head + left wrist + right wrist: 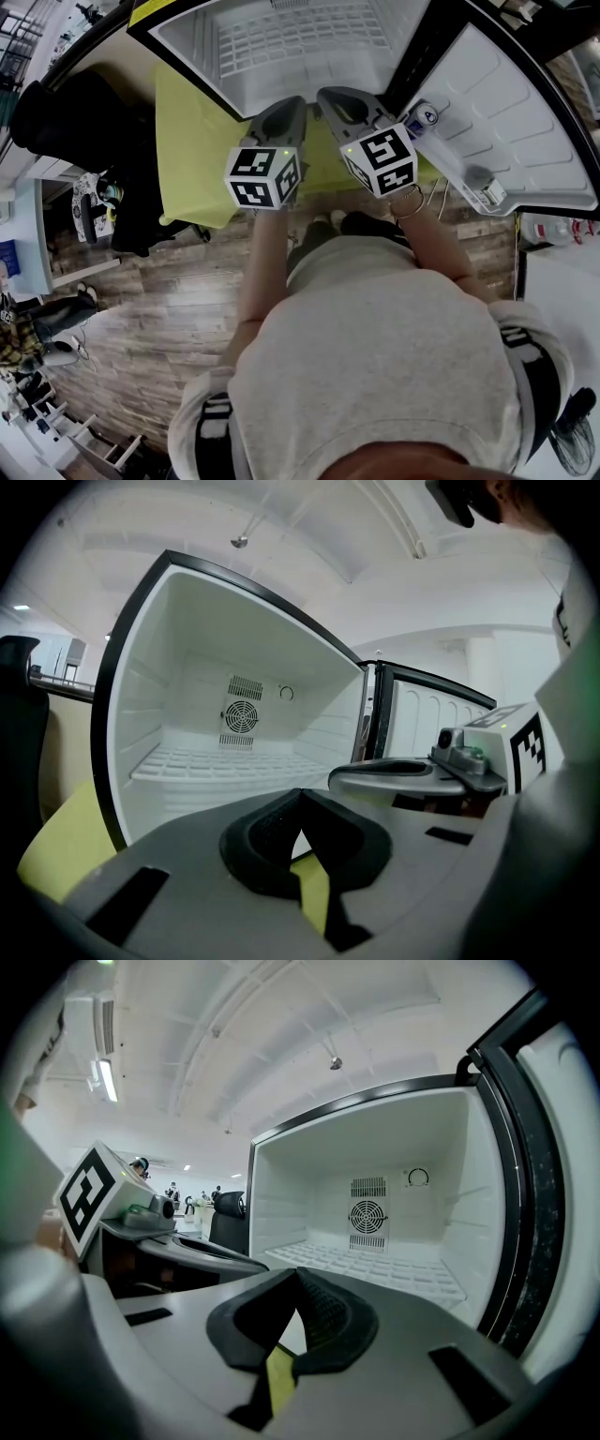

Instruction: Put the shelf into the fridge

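The white grid shelf [300,42] lies level inside the open white fridge [187,37], about halfway up, below the round fan grille [240,715]. It also shows in both gripper views [225,761] [375,1267]. My left gripper [292,105] and right gripper [330,97] hover side by side just in front of the fridge opening, clear of the shelf. Both are shut with nothing between the pads. In the left gripper view my jaws [300,806] meet in front of the cavity. The right gripper [295,1281] likewise faces the cavity.
The fridge door [506,122] stands open to the right, with a can [424,117] in its rack. The fridge rests on a yellow-green surface [187,141]. A black chair with dark clothes [84,122] stands at the left. The floor is wood planks [169,300].
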{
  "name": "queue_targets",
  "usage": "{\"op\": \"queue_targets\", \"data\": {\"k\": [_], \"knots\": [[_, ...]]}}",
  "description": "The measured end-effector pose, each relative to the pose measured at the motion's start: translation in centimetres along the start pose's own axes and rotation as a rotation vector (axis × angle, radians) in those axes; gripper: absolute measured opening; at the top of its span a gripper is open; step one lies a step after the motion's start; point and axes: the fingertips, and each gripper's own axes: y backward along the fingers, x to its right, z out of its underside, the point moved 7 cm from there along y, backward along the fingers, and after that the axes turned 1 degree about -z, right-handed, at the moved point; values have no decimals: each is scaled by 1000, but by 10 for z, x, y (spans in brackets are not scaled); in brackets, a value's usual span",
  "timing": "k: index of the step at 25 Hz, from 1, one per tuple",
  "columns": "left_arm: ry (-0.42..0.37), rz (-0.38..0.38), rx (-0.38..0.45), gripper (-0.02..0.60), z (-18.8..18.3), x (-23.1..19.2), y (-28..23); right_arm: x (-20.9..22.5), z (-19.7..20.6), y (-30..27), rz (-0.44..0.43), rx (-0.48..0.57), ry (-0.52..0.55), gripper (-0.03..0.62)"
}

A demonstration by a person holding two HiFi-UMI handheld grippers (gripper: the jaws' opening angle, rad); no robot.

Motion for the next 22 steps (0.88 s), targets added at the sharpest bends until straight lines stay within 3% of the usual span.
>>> {"op": "queue_targets", "data": {"k": [22], "knots": [[5,12,1,11,0,1,-1,2,8,4,-19,-40,-10,9]]}}
